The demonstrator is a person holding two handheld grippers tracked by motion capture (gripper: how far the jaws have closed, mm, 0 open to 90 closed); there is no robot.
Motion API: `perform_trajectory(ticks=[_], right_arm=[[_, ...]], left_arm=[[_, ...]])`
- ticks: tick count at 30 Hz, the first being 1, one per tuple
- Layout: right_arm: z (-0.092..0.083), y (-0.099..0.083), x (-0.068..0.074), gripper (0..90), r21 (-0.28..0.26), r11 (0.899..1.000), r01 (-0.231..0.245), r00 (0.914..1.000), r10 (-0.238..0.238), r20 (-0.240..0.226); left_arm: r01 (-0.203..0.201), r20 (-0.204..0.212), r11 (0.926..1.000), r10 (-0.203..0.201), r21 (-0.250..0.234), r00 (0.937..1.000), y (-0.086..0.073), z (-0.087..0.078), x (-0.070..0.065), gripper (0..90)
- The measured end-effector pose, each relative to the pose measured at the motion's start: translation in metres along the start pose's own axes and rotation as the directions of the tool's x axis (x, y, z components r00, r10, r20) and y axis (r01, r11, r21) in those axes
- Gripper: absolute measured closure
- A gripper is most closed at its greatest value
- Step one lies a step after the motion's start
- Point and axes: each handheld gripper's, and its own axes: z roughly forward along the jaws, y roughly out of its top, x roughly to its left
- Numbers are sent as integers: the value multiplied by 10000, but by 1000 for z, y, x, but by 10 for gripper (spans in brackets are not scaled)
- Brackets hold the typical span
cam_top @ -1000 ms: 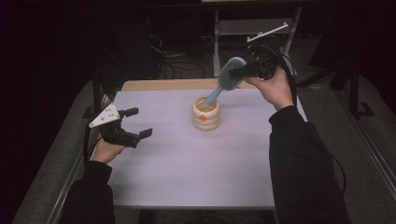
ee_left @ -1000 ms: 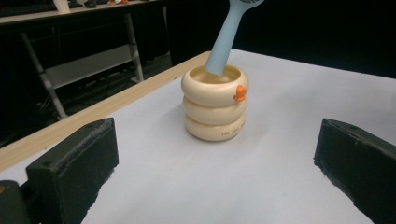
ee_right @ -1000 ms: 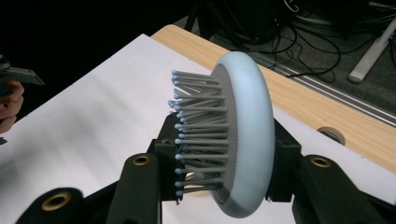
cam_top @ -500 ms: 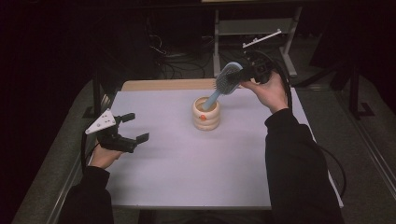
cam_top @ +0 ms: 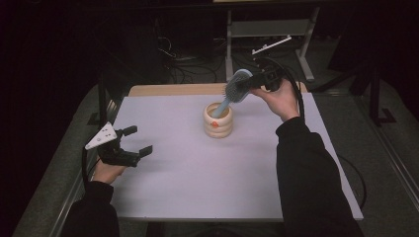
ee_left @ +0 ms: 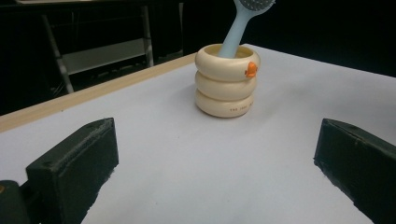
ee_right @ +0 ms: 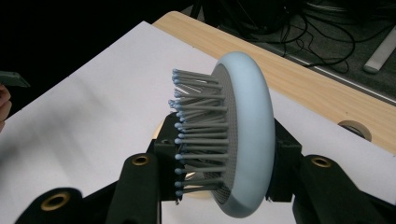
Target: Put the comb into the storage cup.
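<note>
A cream cup of three stacked rings (cam_top: 218, 120) (ee_left: 227, 80) stands upright at the table's far middle, with a small orange mark on its rim. A light blue hairbrush (cam_top: 236, 89) (ee_right: 233, 135) leans out of it, its handle tip inside the cup (ee_left: 231, 37). My right gripper (cam_top: 253, 82) (ee_right: 224, 161) is shut on the brush's head, one jaw on the bristle side and one on the back. My left gripper (cam_top: 139, 141) (ee_left: 215, 163) stands open near the table's left edge, nothing between its jaws, pointing toward the cup.
The white table top (cam_top: 197, 177) has a wooden strip (cam_top: 168, 90) along its far edge. Behind it stand a metal frame (cam_top: 269, 29) and cables on the floor. Dark floor lies to both sides.
My right gripper has shifted slightly right and back with the brush head, tilting the brush in the cup. My left gripper has drifted a little nearer and leftward.
</note>
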Motion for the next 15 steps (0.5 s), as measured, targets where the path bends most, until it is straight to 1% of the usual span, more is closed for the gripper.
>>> perform_trajectory(ticks=[3,7,9,13,15], right_arm=[[2,-1,-1,565,-7,10000,-33,10000,33,-18],[6,-3,-1,564,46,10000,-44,10000,44,7],[8,-4,-2,565,112,9999,-52,10000,52,31],[12,-7,-4,564,84,9999,-115,9999,115,-4],[14,-8,-5,564,81,9998,-169,9999,169,-32]], left_arm=[[-30,-144,10000,30,-1,9999,-6,-2,-1,0],[154,-316,9998,-150,103,9994,-13,-3,1,0],[166,-347,9997,-161,159,9993,-15,-3,1,0],[13,-268,9993,-3,371,9996,-19,-1,0,0],[-17,-301,9991,30,434,9995,-20,-1,0,0]])
